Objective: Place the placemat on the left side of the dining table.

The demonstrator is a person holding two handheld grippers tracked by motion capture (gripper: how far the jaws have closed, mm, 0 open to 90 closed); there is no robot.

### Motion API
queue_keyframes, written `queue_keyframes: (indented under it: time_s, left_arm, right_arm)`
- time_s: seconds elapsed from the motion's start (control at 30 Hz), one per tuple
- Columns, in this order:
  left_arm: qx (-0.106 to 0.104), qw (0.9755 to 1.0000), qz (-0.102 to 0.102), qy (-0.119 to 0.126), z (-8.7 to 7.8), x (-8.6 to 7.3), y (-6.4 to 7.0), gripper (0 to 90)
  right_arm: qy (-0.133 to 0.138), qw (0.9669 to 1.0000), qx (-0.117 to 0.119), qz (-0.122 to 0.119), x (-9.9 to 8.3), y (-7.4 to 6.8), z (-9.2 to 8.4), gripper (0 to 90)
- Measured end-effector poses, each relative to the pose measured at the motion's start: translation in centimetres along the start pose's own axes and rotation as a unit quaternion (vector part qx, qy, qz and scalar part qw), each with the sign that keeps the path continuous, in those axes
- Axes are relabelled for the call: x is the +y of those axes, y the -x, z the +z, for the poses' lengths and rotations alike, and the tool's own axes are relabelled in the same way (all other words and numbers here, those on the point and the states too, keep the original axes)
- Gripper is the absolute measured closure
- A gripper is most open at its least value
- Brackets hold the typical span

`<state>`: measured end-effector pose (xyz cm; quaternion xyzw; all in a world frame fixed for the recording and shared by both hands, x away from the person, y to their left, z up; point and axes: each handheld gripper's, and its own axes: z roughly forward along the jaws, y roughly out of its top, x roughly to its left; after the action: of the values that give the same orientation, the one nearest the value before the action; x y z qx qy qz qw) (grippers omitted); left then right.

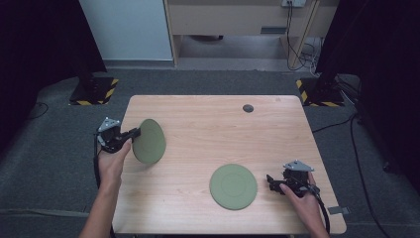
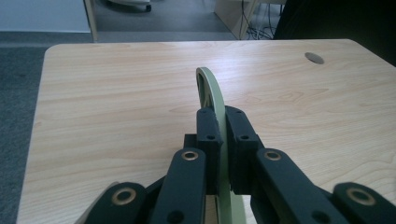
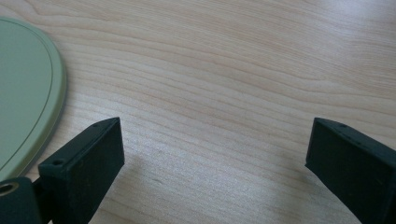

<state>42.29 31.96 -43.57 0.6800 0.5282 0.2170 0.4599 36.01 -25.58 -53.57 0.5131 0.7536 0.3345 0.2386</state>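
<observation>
Two round green plates are on view. One green plate [image 1: 148, 141] is held up on edge over the table's left side, my left gripper [image 1: 134, 133] shut on its rim. In the left gripper view that plate [image 2: 211, 88] stands edge-on between the two black jaws of the left gripper [image 2: 223, 140]. The second green plate [image 1: 233, 186] lies flat on the wooden table [image 1: 208, 124] at the front right. Just right of it my right gripper [image 1: 270, 181] rests open near the table surface. In the right gripper view the flat plate [image 3: 23, 93] sits at the left, outside the wide-open right gripper [image 3: 212, 144].
A small dark round grommet [image 1: 248, 108] is set in the tabletop at the back right. Black stand bases with yellow-striped tape [image 1: 94, 90] sit on the grey carpet beyond both back corners. Cables [image 1: 359, 163] run along the floor on the right.
</observation>
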Motion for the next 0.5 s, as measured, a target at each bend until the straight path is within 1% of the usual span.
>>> queue_keyframes:
  time_s: [0.03, 0.23, 0.27, 0.33, 0.4, 0.43, 0.5]
  left_arm:
    - [0.0, 1.0, 0.0, 0.0, 0.0, 0.0, 0.0, 85.3]
    - [0.023, 0.9996, 0.001, -0.015, 0.3, -0.8, -1.2, 85.3]
    - [0.029, 0.9994, 0.002, -0.02, 0.4, -1.2, -1.4, 85.3]
    - [0.031, 0.9993, 0.0, -0.023, 0.5, -1.4, -1.6, 85.3]
    - [0.037, 0.9988, -0.004, -0.032, 0.8, -2.2, -2.0, 85.3]
    - [0.037, 0.9988, -0.004, -0.032, 0.8, -2.2, -2.0, 85.3]
    - [0.046, 0.9981, -0.006, -0.04, 1.0, -2.8, -2.5, 85.3]
  right_arm:
    - [0.0, 1.0, 0.0, 0.0, 0.0, 0.0, 0.0, 4.5]
    - [-0.002, 1.0, 0.0, -0.003, 0.0, 0.0, 0.1, 4.5]
    - [-0.002, 1.0, 0.0, -0.002, 0.0, 0.0, 0.1, 4.5]
    - [-0.003, 1.0, -0.001, -0.004, 0.0, 0.0, 0.1, 4.5]
    - [-0.003, 1.0, -0.001, -0.005, -0.1, -0.1, 0.1, 4.5]
    - [-0.004, 1.0, 0.0, -0.004, -0.1, -0.1, 0.1, 4.5]
    - [-0.003, 1.0, 0.0, -0.004, -0.1, -0.1, 0.1, 4.5]
